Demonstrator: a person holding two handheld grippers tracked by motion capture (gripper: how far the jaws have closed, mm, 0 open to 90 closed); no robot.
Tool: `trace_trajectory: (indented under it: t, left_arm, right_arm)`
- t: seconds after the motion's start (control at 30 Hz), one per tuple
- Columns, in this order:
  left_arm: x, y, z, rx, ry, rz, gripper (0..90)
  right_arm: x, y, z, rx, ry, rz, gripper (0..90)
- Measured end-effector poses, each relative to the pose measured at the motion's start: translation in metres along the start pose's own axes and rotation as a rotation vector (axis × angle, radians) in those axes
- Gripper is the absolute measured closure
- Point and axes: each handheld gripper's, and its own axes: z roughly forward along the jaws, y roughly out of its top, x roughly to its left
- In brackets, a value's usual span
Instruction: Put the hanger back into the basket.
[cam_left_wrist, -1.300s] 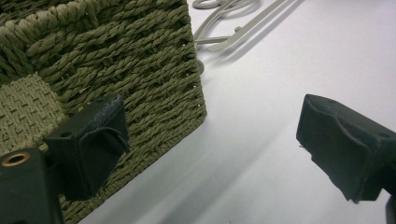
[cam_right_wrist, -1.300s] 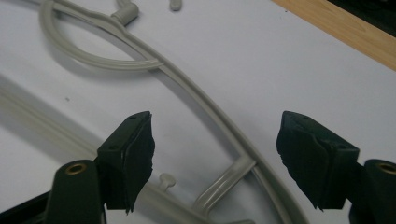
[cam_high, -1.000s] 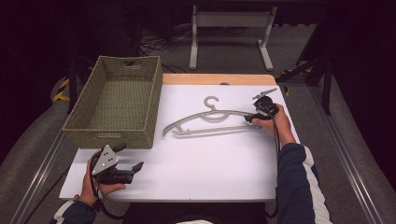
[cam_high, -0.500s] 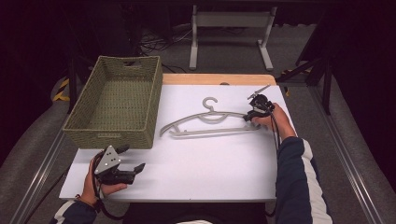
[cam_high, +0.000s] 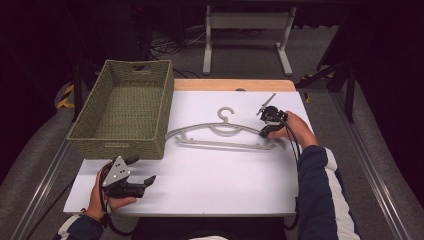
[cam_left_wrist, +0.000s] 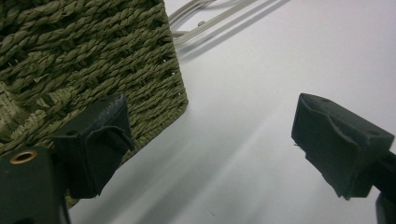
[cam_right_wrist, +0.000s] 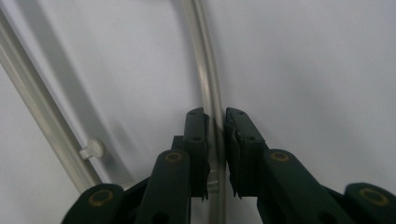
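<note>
**Right fingers clamped on the hanger's arm, dragging it leftward**

Our right gripper (cam_right_wrist: 215, 140) has its fingers (cam_right_wrist: 195, 140) pinched on the pale plastic hanger (cam_high: 220, 136), gripping the thin curved arm near its right-hand end; in the right gripper view the rod runs straight up between the two black pads, which press it from both sides. Our left gripper (cam_high: 137, 182) holds nothing: its fingers (cam_left_wrist: 100, 140) are spread wide over bare worktop (cam_high: 210, 185), just beside the near corner of the woven basket (cam_high: 122, 112).

Compared with a second ago, the hanger has slid a little to the left across the worktop, and our right hand has travelled with it, so the hanger's left tip now lies closer to the basket's wall. We take that to mean the grip is secure and the carry toward the basket has begun, though the hanger appears to rest on the white surface and not yet be lifted.

The hanger lies flat, its long axis running left to right across the worktop, roughly parallel to our edge. Its hook points away from us, toward the far side.
</note>
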Motion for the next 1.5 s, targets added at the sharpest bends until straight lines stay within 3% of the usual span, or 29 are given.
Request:
trace_trajectory:
  t: [0.17, 0.27, 0.3, 0.33, 0.4, 0.5, 0.6, 0.73, 0.8, 0.83, 0.9, 1.0, 1.2, 1.37, 1.43, 1.47, 1.5]
  left_arm:
    - [-0.001, 0.001, 0.001, 0.007, 0.001, 0.007, 12.9]
    - [-0.002, 0.001, 0.002, 0.012, 0.001, 0.012, 13.3]
    - [-0.002, 0.001, 0.002, 0.012, 0.001, 0.012, 13.4]
    - [-0.002, 0.001, 0.002, 0.013, -0.001, 0.012, 13.8]
    - [-0.003, 0.002, 0.002, 0.016, -0.002, 0.015, 13.9]
    - [-0.004, 0.002, 0.004, 0.020, -0.004, 0.011, 14.4]
    - [-0.005, 0.004, 0.006, 0.023, -0.005, 0.009, 14.8]
    - [-0.011, 0.008, 0.008, 0.015, -0.022, 0.028, 15.1]
    - [-0.012, 0.011, 0.010, 0.014, -0.025, 0.032, 15.3]
    - [-0.014, 0.014, 0.011, 0.005, -0.029, 0.036, 15.3]
    - [-0.018, 0.022, 0.010, -0.012, -0.034, 0.054, 15.7]
    - [-0.022, 0.032, 0.006, -0.046, -0.036, 0.070, 15.9]
    - [-0.027, 0.042, -0.005, -0.081, -0.013, 0.079, 16.0]
    - [-0.022, 0.050, -0.020, -0.116, 0.013, 0.063, 16.4]
    - [-0.022, 0.052, -0.022, -0.113, 0.023, 0.060, 16.3]
    - [-0.019, 0.054, -0.024, -0.094, 0.017, 0.081, 16.3]
    - [-0.019, 0.053, -0.024, -0.088, 0.015, 0.081, 16.3]
  right_arm:
    - [0.003, -0.005, 0.000, -0.048, -0.018, 0.016, 80.9]
    - [0.015, -0.008, 0.000, -0.061, -0.089, -0.031, 82.4]
    - [0.015, -0.008, 0.000, -0.061, -0.089, -0.031, 82.4]
    - [0.024, -0.015, -0.002, -0.084, -0.113, -0.058, 83.1]
    - [0.027, -0.020, -0.004, -0.105, -0.103, -0.068, 83.1]
    - [0.034, -0.043, -0.012, -0.222, -0.071, -0.030, 83.2]
    - [0.041, -0.053, -0.017, -0.262, -0.077, -0.020, 83.3]
    - [0.058, -0.064, -0.024, -0.359, -0.132, -0.018, 83.3]
    - [0.062, -0.064, -0.027, -0.365, -0.158, -0.032, 83.4]
    - [0.068, -0.064, -0.034, -0.384, -0.198, -0.052, 83.3]
    - [0.076, -0.065, -0.047, -0.409, -0.230, -0.093, 83.3]
    - [0.086, -0.072, -0.064, -0.448, -0.249, -0.133, 83.3]
    - [0.095, -0.088, -0.083, -0.484, -0.251, -0.177, 83.3]
    - [0.116, -0.099, -0.097, -0.523, -0.256, -0.246, 83.3]
    - [0.119, -0.099, -0.098, -0.525, -0.258, -0.255, 83.3]
    - [0.122, -0.098, -0.098, -0.529, -0.261, -0.263, 83.3]
    - [0.131, -0.095, -0.099, -0.529, -0.267, -0.289, 83.3]
